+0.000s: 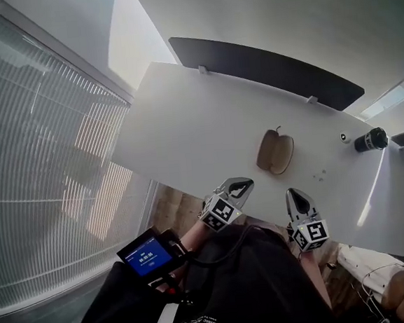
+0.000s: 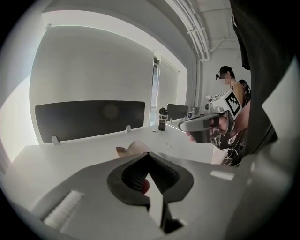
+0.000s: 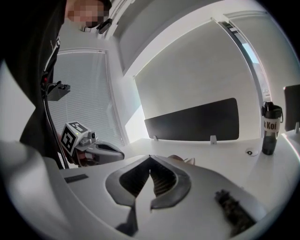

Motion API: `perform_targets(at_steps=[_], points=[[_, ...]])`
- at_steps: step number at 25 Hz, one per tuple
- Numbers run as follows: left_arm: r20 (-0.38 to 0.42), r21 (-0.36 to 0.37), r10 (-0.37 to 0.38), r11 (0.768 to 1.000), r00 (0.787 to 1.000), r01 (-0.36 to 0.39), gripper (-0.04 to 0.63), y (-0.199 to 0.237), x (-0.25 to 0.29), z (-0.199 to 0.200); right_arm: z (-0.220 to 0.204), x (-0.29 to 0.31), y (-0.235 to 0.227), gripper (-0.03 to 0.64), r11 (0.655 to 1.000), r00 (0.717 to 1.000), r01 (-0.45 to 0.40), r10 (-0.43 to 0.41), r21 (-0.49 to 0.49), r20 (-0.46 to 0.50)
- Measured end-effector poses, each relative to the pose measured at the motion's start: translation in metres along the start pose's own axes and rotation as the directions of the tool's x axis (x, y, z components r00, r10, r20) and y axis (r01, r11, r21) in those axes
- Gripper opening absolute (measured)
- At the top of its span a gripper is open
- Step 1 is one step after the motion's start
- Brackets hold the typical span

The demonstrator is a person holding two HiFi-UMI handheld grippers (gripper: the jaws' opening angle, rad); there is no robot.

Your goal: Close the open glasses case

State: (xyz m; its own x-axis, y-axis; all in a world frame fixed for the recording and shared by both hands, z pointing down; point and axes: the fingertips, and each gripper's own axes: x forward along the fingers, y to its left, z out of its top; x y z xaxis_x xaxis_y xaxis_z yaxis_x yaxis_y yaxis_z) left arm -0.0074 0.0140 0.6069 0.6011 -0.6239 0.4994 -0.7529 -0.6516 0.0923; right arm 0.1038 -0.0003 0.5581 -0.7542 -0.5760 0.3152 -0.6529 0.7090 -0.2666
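Left claw [image 2: 149, 154], tips together, hides most of glasses case [image 2: 131, 149].

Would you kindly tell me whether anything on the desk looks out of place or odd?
Nothing stands out. The glasses case lies open on the white desk, and the black bottle stands upright. The left gripper and right gripper are shut, holding nothing.

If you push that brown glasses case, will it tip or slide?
The glasses case lies open and flat, so it probably won't tip. On the smooth white table it likely slides. Its shell looks stiff, not floppy.
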Motion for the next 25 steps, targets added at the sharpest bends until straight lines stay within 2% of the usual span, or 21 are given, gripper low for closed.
perform_targets(at_steps=[7,12,16,19,25], points=[[-0.044,-0.035,0.042,0.998,0.998,-0.044,0.008,0.01,0.016,0.0,0.002,0.007,-0.043,-0.002,1.0,1.0,-0.015,0.015,-0.012,-0.02],[-0.003,-0.013,-0.008,1.0,1.0,0.008,0.008,0.031,0.031,0.007,0.003,0.014,-0.058,-0.002,0.997,0.996,0.081,-0.082,-0.011,-0.046],[0.019,-0.008,-0.019,1.0,1.0,0.019,0.008,0.055,0.03,0.009,0.001,0.026,-0.061,-0.002,0.986,0.988,0.152,-0.15,0.061,-0.036],[0.026,0.011,-0.043,0.999,0.999,0.043,0.008,0.061,0.041,0.011,-0.001,0.024,-0.07,-0.002,0.98,0.981,0.191,-0.188,0.062,-0.051],[-0.036,-0.01,-0.108,0.994,0.993,0.108,0.008,0.058,0.066,-0.012,-0.005,0.015,-0.077,-0.002,0.968,0.968,0.245,-0.241,0.049,-0.075]])
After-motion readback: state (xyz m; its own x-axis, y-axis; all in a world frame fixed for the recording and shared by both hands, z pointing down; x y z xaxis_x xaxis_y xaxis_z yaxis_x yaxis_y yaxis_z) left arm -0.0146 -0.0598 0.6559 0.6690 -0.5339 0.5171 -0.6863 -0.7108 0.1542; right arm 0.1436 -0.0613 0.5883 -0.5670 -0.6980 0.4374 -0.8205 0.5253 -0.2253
